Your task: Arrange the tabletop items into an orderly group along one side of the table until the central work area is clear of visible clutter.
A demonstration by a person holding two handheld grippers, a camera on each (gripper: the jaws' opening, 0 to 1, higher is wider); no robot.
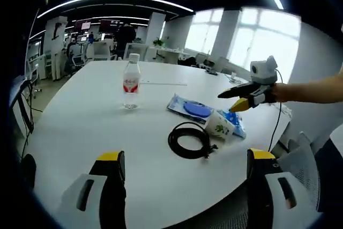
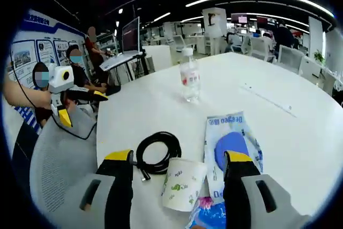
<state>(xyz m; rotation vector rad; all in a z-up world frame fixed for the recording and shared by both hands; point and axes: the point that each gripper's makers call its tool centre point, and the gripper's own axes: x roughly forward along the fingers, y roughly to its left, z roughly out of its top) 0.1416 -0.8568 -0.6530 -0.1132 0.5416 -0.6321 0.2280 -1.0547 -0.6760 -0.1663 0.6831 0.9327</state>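
On the round white table (image 1: 80, 116) a clear water bottle (image 1: 131, 87) with a red label stands upright. Closer lie a coiled black cable (image 1: 190, 140), a paper cup (image 1: 220, 124) on its side, and a flat blue-and-white packet (image 1: 190, 106). My left gripper (image 1: 185, 162) is open and empty, back from the cable. My right gripper (image 1: 238, 100) hovers above the cup. In the right gripper view my right gripper (image 2: 177, 162) is open, with the cup (image 2: 182, 186) lying between its jaws, apart from both. Beside it are the cable (image 2: 158, 151), the packet (image 2: 230, 140), a crumpled blue wrapper (image 2: 209, 213) and the bottle (image 2: 189, 81). A hand holds my left gripper (image 2: 64, 103) off the table's edge.
A grey mesh chair (image 2: 56, 159) stands at the table's near edge, another chair (image 1: 300, 159) on the other side. A thin strip (image 2: 268, 100) lies on the far tabletop. People sit by a laptop stand (image 2: 120, 57) beyond the table.
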